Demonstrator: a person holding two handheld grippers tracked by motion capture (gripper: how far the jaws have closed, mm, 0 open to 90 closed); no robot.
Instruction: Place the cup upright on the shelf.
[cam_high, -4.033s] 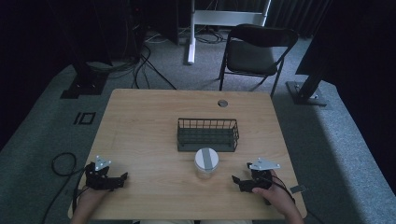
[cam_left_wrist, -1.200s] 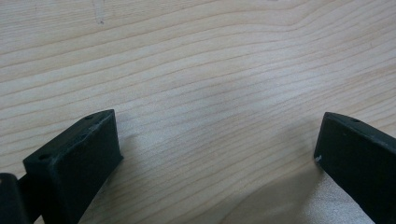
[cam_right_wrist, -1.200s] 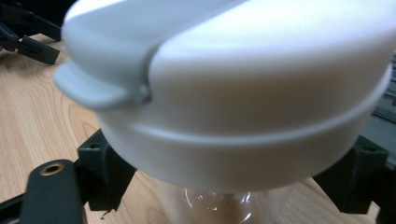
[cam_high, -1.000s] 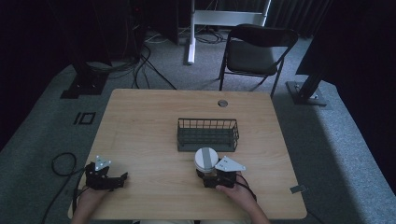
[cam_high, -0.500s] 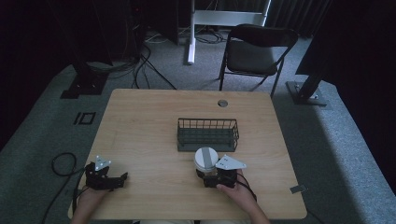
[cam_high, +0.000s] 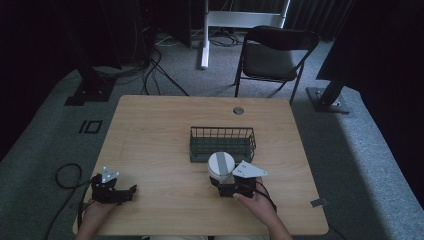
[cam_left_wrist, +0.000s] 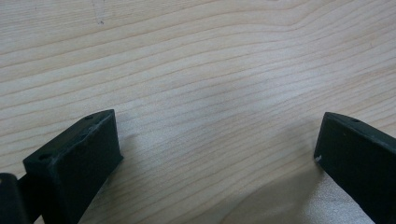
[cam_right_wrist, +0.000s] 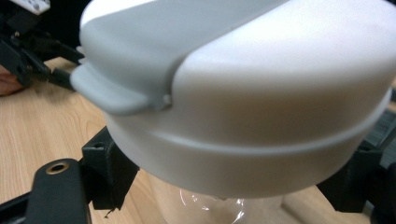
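Tabletop (cam_high: 160, 130): light wood, carrying everything you are working with; a small round grommet (cam_high: 238, 110) is sitting near its far edge.

Folding chair (cam_high: 272, 52): dark, standing on the carpet beyond the far edge of the tabletop, well apart from your hands.

Wire basket (cam_high: 222, 144): dark, rectangular, sitting upright near the middle of the tabletop, just beyond the jar.

Jar (cam_high: 220, 166): clear body under a white lid with a grey flip tab, standing upright just in front of the wire basket on your side. In the right gripper view the lid (cam_right_wrist: 243, 84) is looming large and close, with the clear body (cam_right_wrist: 219, 207) showing beneath it.

Right gripper (cam_high: 227, 181): you are holding it up against the jar's near side. Its jaws are standing on either side of the clear body below the lid; whether they are pressing on the glass or merely flanking it cannot be told.

Left gripper (cam_high: 131, 190): you are resting it at the near left part of the tabletop, well apart from the jar and the wire basket. In the left gripper view its jaws are spread wide, released, with bare wood (cam_left_wrist: 205, 93) between them.
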